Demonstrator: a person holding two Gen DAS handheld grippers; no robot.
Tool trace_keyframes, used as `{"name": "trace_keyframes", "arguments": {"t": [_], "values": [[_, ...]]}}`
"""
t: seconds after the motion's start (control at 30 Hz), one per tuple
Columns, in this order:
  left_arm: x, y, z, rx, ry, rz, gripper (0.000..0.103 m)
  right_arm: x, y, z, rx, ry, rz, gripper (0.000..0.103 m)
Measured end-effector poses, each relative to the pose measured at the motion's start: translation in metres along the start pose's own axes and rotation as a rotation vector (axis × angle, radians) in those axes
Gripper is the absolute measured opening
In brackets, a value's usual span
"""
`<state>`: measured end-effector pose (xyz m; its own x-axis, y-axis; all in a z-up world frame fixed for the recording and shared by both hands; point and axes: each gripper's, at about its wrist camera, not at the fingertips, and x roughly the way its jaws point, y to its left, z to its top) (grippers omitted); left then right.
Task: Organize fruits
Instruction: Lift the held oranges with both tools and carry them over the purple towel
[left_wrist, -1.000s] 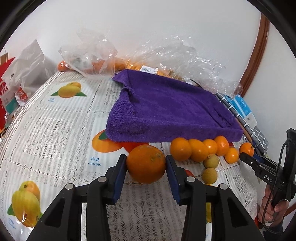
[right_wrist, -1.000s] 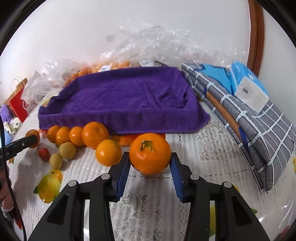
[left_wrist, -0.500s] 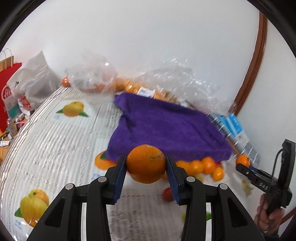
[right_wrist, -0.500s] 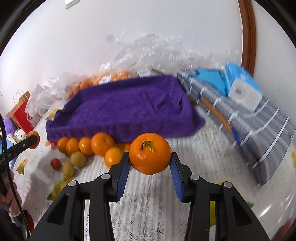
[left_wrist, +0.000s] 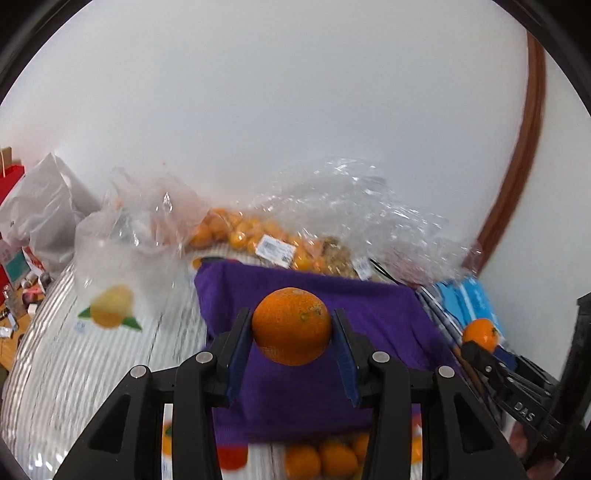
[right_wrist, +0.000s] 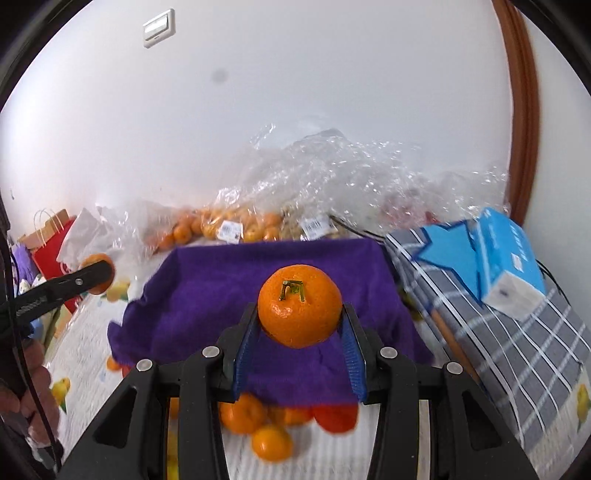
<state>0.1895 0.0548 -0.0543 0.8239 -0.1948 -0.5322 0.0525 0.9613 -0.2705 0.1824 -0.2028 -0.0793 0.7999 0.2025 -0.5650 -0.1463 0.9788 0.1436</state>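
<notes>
My left gripper (left_wrist: 291, 347) is shut on a rough-skinned orange (left_wrist: 291, 325), held in the air over the purple towel (left_wrist: 388, 325). My right gripper (right_wrist: 300, 341) is shut on a stemmed mandarin (right_wrist: 300, 312), also lifted over the purple towel (right_wrist: 207, 295). Several loose oranges (right_wrist: 271, 441) lie on the tablecloth in front of the towel's near edge. The right gripper with its mandarin (left_wrist: 479, 334) shows at the right of the left wrist view, and the left gripper with its orange (right_wrist: 98, 273) shows at the left of the right wrist view.
Clear plastic bags of oranges (left_wrist: 258, 236) are piled against the wall behind the towel. A grey checked cushion (right_wrist: 517, 343) with a blue tissue pack (right_wrist: 506, 266) lies to the right. A red paper bag (right_wrist: 51, 240) and white bag (left_wrist: 40, 210) stand at the left.
Both grippers have risen off the tablecloth with their fruit and moved forward, from in front of the towel to above it. The loose fruit row has dropped toward the bottom of both views.
</notes>
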Motion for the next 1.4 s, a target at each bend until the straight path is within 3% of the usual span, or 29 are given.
{"name": "trace_keyframes", "arguments": {"t": [0.13, 0.57, 1.4], "values": [[0.024, 0.003, -0.006, -0.011, 0.013, 0.006, 0.040, 0.025, 0.003, 0.010, -0.010, 0.005, -0.010, 0.043], [0.062, 0.007, -0.029, -0.015, 0.093, -0.009, 0.040, 0.068, -0.011, -0.015, 0.022, 0.117, 0.001, 0.043], [0.083, 0.006, -0.041, 0.032, 0.152, 0.030, 0.040, 0.099, -0.011, -0.034, 0.009, 0.222, -0.029, 0.043]]}}
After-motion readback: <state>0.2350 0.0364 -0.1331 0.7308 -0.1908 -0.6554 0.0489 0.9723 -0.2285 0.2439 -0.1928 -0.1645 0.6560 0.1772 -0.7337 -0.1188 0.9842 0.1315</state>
